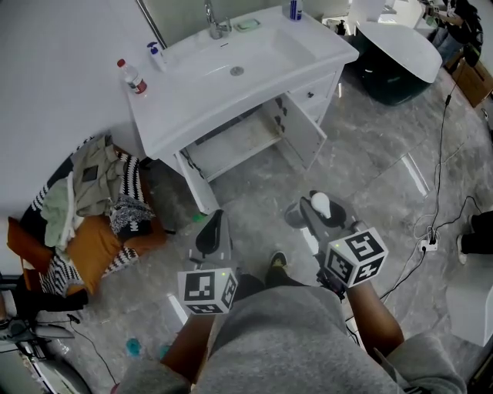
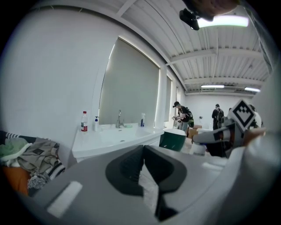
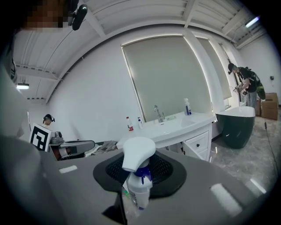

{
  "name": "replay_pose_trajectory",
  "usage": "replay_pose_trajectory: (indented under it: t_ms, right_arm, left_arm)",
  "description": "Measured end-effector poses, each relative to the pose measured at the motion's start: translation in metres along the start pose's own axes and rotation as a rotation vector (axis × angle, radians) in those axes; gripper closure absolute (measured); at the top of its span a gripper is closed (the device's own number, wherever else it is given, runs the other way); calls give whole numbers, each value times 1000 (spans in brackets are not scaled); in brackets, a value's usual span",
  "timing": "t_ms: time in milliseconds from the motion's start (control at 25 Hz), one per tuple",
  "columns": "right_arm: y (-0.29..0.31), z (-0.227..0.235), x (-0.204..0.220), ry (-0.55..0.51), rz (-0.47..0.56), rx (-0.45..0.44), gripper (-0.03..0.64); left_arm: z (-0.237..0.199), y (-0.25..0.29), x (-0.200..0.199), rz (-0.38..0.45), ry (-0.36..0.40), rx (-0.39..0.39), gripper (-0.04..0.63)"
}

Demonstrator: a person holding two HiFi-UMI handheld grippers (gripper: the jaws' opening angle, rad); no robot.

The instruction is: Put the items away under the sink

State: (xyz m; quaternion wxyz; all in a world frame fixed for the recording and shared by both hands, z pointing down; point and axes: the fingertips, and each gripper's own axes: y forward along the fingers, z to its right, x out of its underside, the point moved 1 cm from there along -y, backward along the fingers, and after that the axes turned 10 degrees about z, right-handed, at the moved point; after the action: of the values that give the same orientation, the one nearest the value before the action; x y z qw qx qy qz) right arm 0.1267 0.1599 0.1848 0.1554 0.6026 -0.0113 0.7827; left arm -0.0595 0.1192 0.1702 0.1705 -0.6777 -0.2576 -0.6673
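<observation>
My right gripper [image 1: 314, 209] is shut on a spray bottle [image 1: 320, 204] with a white trigger head and a blue collar, held upright between the pads [image 3: 163, 173]. My left gripper [image 1: 211, 231] is shut with nothing in it, its dark pads [image 2: 128, 166] meeting edge to edge. Both hang above the grey floor in front of the white sink cabinet [image 1: 239, 142], whose doors stand open on a bare shelf. A red-capped bottle [image 1: 132, 77], a small pump bottle [image 1: 156, 55] and a blue bottle [image 1: 295, 9] stand on the sink top.
A heap of clothes and cushions [image 1: 92, 192] lies left of the cabinet. A dark green bathtub [image 1: 397, 54] stands at the right, with cables and a power strip [image 1: 427, 245] on the floor nearby. People [image 2: 182, 116] stand far off.
</observation>
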Motion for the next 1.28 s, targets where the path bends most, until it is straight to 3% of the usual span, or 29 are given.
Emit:
replay_pose_trajectory:
  t_ms: [480,640,1280]
  right_arm:
    - [-6,7,-1,20,9,-6,518]
    - [-8,8,2,30,9,-1,517]
    - [17,15,-5,15,-7,-4,518]
  left_arm:
    - [14,1,-6,5,-11,11,584]
    - [20,0,-9,18,33,23,584]
    - [9,23,-7,-1,0,39,583]
